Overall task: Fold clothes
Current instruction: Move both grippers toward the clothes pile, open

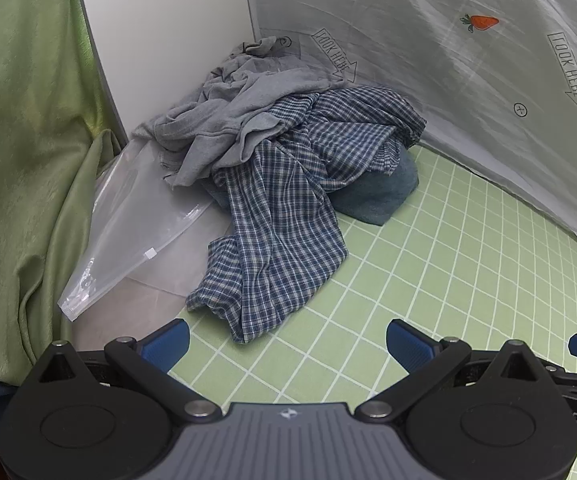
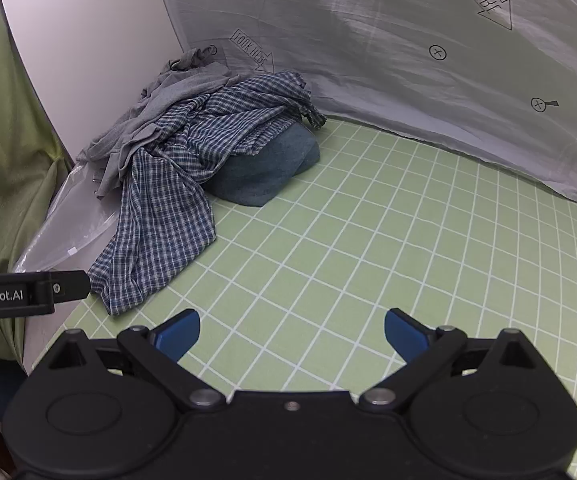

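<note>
A heap of clothes lies in the far left corner of the green grid mat (image 1: 428, 280) (image 2: 368, 260). A blue-and-white checked shirt (image 1: 284, 216) (image 2: 168, 208) drapes down the front of the heap toward me. A grey garment (image 1: 224, 120) (image 2: 156, 120) lies crumpled on top at the back. A folded blue-teal cloth (image 1: 384, 196) (image 2: 268, 172) sits under the shirt's right side. My left gripper (image 1: 288, 340) is open and empty, just short of the shirt's hem. My right gripper (image 2: 292, 332) is open and empty over bare mat, right of the shirt.
A clear plastic zip bag (image 1: 128, 232) (image 2: 60, 236) lies left of the heap. A white panel (image 1: 160, 40) (image 2: 88, 52) and a printed grey sheet (image 1: 448, 80) (image 2: 408, 80) wall the back. A green curtain (image 1: 20, 160) hangs at left. The left gripper's body (image 2: 20, 292) shows in the right wrist view.
</note>
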### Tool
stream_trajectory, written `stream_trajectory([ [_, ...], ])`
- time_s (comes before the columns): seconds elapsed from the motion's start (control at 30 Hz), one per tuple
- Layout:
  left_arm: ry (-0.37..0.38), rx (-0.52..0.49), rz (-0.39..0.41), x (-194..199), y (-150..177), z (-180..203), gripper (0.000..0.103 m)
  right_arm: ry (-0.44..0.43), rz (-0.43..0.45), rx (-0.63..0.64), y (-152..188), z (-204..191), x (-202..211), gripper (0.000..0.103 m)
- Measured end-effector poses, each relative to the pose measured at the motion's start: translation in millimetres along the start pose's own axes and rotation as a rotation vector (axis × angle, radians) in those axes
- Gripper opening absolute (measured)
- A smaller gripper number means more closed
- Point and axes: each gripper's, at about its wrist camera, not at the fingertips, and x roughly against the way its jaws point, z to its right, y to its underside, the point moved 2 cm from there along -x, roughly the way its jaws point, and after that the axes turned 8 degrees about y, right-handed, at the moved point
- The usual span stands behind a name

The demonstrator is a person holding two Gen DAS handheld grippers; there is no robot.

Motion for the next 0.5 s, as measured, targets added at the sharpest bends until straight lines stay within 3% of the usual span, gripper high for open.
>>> stream_trajectory([
  [0.5, -0.001, 0.002, -0.005, 0.8, 0.2, -1.0, 0.103, -0.001, -0.007, 0.0, -0.4, -1.4, 1.2, 0.1],
])
